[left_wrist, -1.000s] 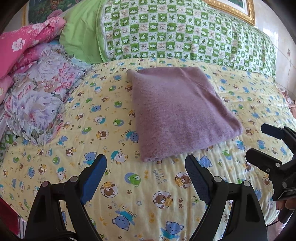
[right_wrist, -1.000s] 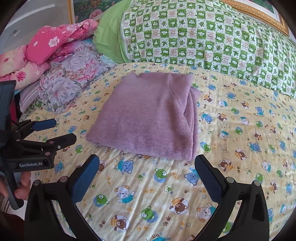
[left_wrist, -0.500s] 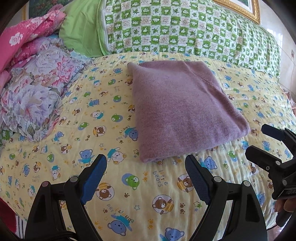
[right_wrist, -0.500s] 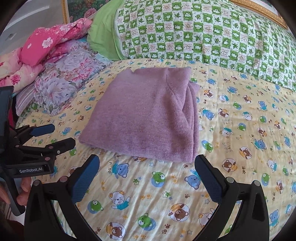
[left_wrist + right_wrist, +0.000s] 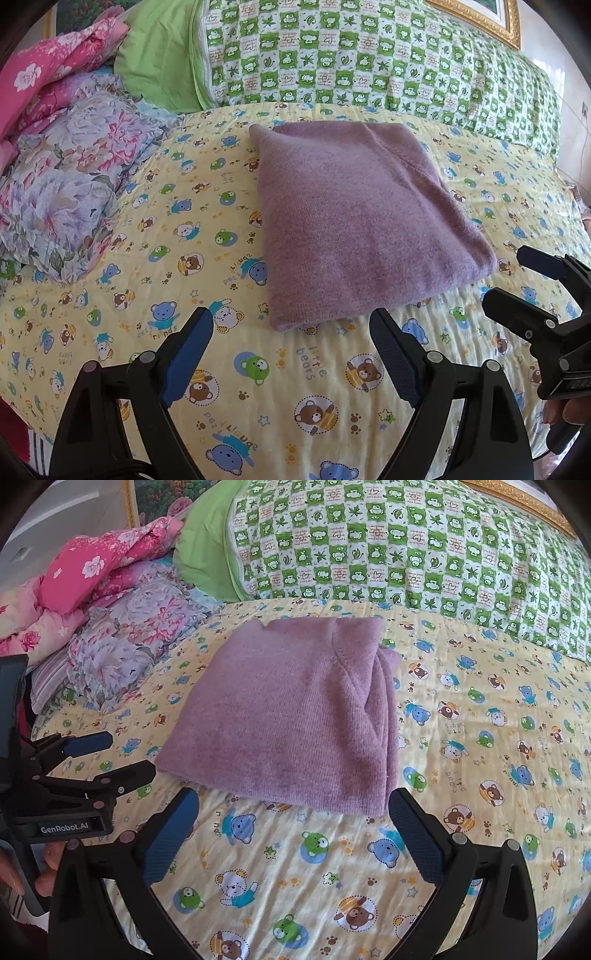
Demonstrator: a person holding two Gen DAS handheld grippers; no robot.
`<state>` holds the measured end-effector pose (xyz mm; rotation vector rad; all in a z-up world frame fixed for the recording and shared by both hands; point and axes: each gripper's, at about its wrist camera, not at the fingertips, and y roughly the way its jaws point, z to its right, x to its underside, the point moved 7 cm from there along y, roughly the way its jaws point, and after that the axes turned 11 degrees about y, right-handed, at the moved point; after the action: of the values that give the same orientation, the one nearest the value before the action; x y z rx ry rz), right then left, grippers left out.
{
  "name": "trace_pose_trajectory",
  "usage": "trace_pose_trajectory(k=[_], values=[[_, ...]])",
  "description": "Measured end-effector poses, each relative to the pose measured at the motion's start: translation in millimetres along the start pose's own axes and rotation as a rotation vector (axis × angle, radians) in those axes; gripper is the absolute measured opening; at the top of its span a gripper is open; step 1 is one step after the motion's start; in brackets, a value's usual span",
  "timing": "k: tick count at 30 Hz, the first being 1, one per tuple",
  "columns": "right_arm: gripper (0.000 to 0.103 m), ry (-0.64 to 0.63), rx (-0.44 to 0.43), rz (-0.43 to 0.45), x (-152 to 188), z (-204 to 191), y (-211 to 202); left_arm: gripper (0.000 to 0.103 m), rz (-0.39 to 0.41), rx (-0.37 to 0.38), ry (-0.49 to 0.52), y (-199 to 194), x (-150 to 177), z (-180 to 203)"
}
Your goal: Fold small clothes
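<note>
Left gripper (image 5: 291,332) gaping — folded purple garment (image 5: 362,229) just ahead.

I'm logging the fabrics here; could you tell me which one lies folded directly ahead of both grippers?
The plain purple garment, folded flat on the bear-print sheet; the floral bedding sits crumpled aside.

1 folded purple garment (image 5: 364,221). 2 grippers: left (image 5: 291,334), right (image 5: 293,814). 1 bear-print bedsheet (image 5: 147,266). 1 green checked pillow (image 5: 369,59). 1 floral cushion (image 5: 70,173). 1 pink floral blanket (image 5: 99,565).
</note>
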<state>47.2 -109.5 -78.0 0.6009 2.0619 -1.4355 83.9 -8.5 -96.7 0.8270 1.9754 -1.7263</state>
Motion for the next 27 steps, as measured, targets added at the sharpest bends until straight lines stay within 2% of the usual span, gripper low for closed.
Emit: trace_pose_trajectory(k=[27], values=[[0.102, -0.006, -0.012, 0.029, -14.3, -3.3, -4.2, 0.088, 0.023, 0.007, -0.015, -6.9, -10.3, -1.7]])
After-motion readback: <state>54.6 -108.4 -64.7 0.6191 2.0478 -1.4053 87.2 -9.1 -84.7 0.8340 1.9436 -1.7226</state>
